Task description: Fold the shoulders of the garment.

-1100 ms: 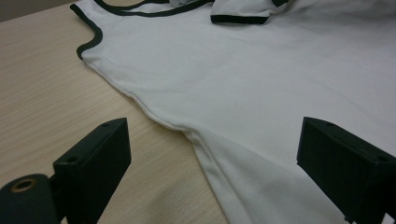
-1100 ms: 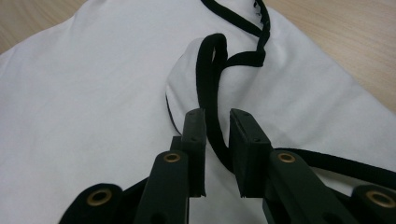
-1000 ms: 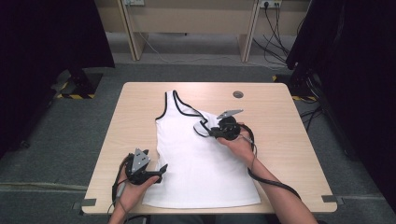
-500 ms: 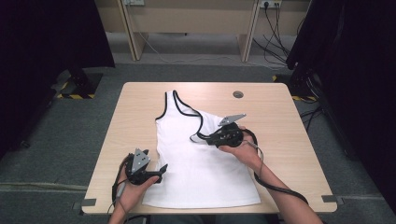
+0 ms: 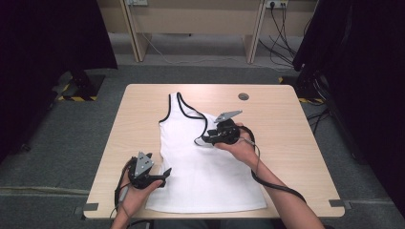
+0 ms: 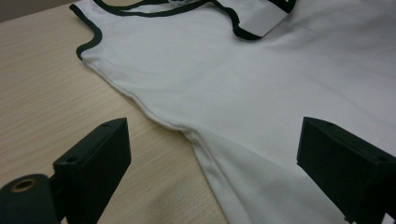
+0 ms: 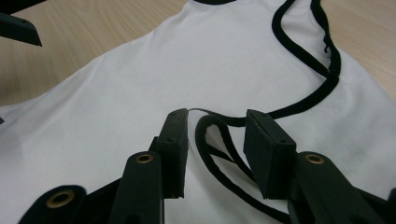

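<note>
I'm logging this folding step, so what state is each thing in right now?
White tank top: flat on the table, one strap folded over onto its front.
Right tool: part open, jaws just been opening, black-trimmed strap loose between them, pads not pressing it.
Left tool: open wide, astride the top's side edge, nothing gripped.

Your forearms are bare; each black gripper (image 5: 165,174) (image 5: 198,141) carries a grey three-cornered plate, brass-ringed pivot holes and a trailing black cable.
</note>
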Available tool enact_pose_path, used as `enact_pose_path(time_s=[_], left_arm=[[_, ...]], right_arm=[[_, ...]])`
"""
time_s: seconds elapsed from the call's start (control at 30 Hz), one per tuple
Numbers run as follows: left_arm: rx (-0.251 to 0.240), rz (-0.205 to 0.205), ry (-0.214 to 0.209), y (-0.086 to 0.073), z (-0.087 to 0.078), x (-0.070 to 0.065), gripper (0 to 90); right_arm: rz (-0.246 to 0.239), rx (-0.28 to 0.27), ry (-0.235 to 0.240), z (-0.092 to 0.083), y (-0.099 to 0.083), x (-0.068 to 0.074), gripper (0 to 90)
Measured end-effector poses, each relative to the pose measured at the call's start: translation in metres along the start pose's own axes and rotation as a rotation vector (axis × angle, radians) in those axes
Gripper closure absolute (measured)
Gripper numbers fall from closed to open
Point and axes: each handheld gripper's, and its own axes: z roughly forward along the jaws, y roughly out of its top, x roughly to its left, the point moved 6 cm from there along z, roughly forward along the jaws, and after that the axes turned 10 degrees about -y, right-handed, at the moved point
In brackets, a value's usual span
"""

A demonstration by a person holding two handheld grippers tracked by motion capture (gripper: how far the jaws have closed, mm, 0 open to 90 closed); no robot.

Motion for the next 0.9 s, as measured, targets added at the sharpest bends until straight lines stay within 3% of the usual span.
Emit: enact_pose_path(time_s=[0.1,0.2,0.27,0.37,0.6,0.9], left_arm=[[0.002,0.002,-0.001,0.000,0.000,0.000,8.8],[0.001,0.003,-0.002,0.000,0.000,0.000,8.8],[0.000,0.002,-0.002,0.000,0.000,0.000,8.7],[0.003,0.001,-0.002,0.000,0.000,0.000,8.7],[0.005,0.007,0.000,0.000,0.000,-0.001,8.8],[0.006,0.005,0.000,0.000,0.001,-0.001,8.8]], right_arm=[[-0.042,0.034,-0.014,0.011,-0.001,0.006,60.3],[-0.089,0.060,-0.034,0.018,-0.004,0.011,70.5],[-0.098,0.070,-0.040,0.021,-0.006,0.013,79.2],[-0.089,0.080,-0.024,0.020,-0.008,0.015,84.2],[-0.086,0.046,-0.004,0.009,-0.008,0.019,82.4],[-0.072,0.086,0.054,0.014,-0.023,0.029,77.8]])
